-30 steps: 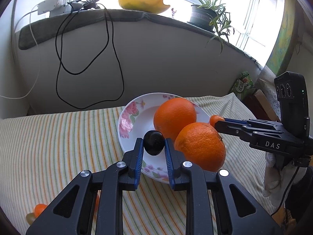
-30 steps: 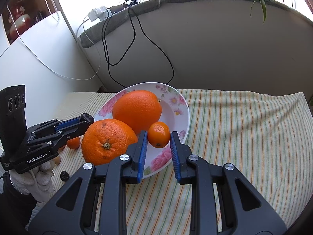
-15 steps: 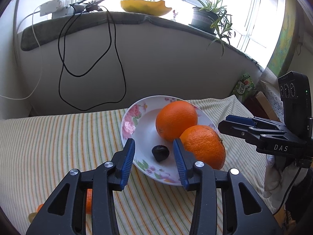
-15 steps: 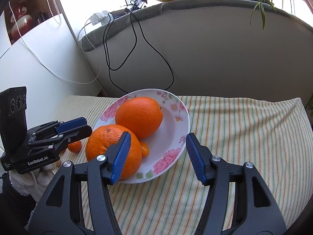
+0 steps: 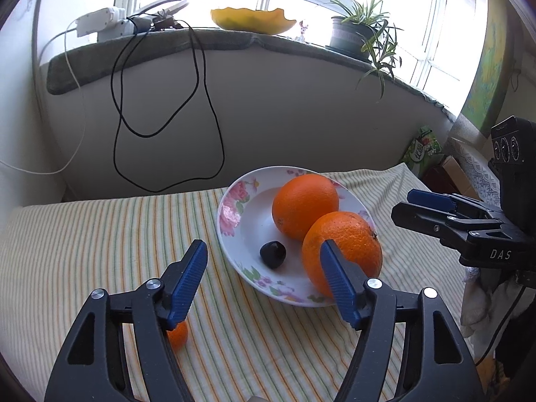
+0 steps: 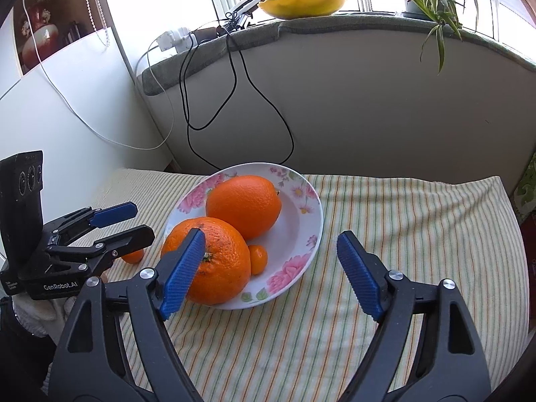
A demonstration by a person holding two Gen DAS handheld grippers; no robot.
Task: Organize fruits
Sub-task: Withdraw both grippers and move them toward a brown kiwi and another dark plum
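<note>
A white floral plate [image 5: 234, 221] [image 6: 301, 201] on the striped cloth holds two large oranges [image 5: 305, 206] [image 5: 348, 248] [image 6: 243, 204] [image 6: 217, 264]. A dark plum [image 5: 273, 254] lies in it, shown in the left wrist view. A small kumquat [image 6: 258, 258] lies in it, shown in the right wrist view. My left gripper [image 5: 263, 279] [image 6: 115, 222] is open and empty, just short of the plate. My right gripper [image 6: 271, 271] [image 5: 413, 206] is open and empty, back from the plate. Another kumquat [image 5: 177, 335] [image 6: 132, 256] lies on the cloth under the left gripper.
The striped cloth [image 6: 402, 234] covers the surface up to a grey wall with hanging black cables [image 5: 167, 117]. On the sill stand a yellow bowl [image 5: 251, 21] and a potted plant [image 5: 355, 33]. A green packet [image 5: 422, 149] and boxes sit at the right.
Both grippers opened: the left let go of the plum and the right let go of the kumquat, both into the plate. Both then drew back and opened wider.
</note>
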